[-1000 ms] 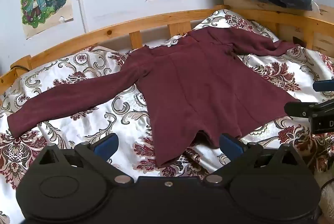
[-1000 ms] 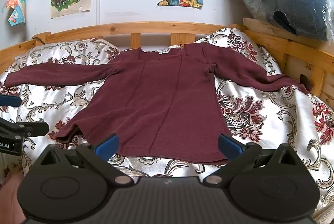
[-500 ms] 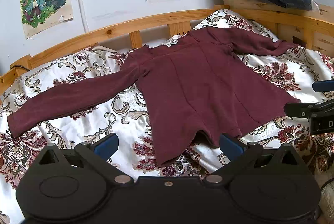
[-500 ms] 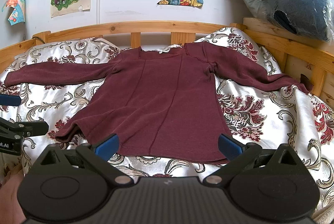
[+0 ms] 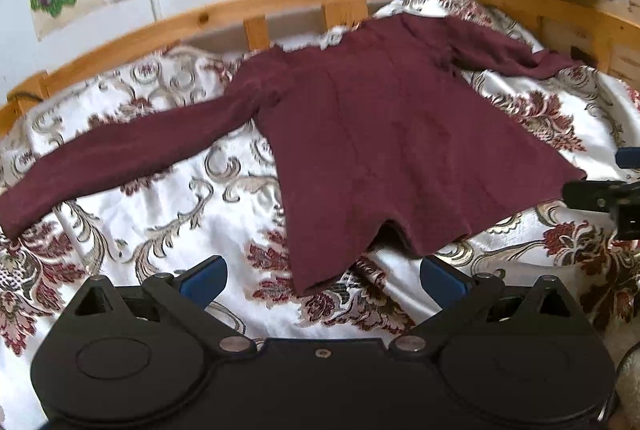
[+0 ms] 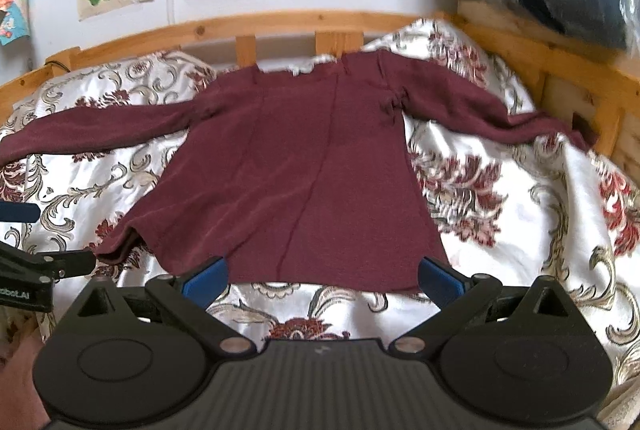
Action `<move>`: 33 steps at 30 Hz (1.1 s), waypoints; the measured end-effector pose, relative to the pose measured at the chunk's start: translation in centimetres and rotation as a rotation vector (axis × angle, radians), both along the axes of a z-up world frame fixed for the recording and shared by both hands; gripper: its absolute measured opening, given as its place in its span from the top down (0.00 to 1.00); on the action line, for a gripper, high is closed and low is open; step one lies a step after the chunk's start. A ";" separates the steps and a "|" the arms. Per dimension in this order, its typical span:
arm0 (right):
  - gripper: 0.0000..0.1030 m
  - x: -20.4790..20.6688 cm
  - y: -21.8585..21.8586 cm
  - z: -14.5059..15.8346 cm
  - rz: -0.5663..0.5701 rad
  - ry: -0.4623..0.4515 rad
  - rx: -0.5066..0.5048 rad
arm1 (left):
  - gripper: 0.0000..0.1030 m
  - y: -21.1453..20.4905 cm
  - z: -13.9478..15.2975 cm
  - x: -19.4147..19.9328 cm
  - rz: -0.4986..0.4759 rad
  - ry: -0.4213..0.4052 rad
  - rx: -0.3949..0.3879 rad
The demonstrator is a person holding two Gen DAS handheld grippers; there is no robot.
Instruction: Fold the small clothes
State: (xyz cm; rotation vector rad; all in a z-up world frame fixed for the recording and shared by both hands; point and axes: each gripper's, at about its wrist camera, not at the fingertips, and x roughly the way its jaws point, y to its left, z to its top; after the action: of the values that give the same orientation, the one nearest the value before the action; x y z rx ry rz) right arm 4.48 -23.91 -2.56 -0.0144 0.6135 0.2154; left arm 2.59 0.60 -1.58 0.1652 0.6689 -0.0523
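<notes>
maroon top (image 6: 296, 173) spread flat on bedspread (image 6: 500, 213), both claws gaping

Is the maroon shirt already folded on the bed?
No, the maroon shirt lies flat on the bedspread with both sleeves spread out sideways.

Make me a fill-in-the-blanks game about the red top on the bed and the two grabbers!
1. The maroon top lies spread out with both sleeves stretched ____.
2. The left gripper and the right gripper both have their jaws ____.
3. The top lies on a flowery bedspread inside a bed frame made of ____.
4. Neither gripper is holding the ____.

Missing words: out; open; wood; top
</notes>
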 end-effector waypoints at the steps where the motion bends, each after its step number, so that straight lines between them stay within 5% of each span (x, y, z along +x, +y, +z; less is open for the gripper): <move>1: 0.00 0.4 -0.1 0.1 -0.003 0.023 -0.002 | 0.01 0.2 0.1 0.5 0.001 0.018 -0.002; 7: 0.00 3.3 -1.0 1.9 0.007 0.124 -0.031 | 0.01 1.2 2.8 4.5 0.019 0.131 0.010; 14: 0.00 7.4 -2.9 3.7 -0.035 0.079 -0.051 | 0.01 1.3 7.7 9.5 0.062 0.157 0.075; 20: 0.00 11.7 -9.5 3.7 -0.244 -0.015 0.034 | 0.01 0.8 9.1 12.1 0.077 0.112 0.071; 24: 0.00 14.0 -16.4 3.8 -0.437 -0.109 0.173 | 0.01 1.4 8.7 12.8 0.114 0.021 0.023; 28: 0.01 17.2 -21.3 3.2 -0.608 -0.156 0.188 | 0.01 2.7 7.4 14.0 0.116 -0.006 -0.038; 33: 0.23 21.7 -25.6 1.4 -0.762 -0.098 0.194 | 0.01 5.0 5.2 16.5 0.148 0.029 -0.110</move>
State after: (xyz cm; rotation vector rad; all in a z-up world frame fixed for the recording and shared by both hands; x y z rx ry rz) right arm 26.20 -49.48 -1.15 0.3892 0.4624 -0.4632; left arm 19.12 5.65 3.64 0.0087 0.7034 0.0501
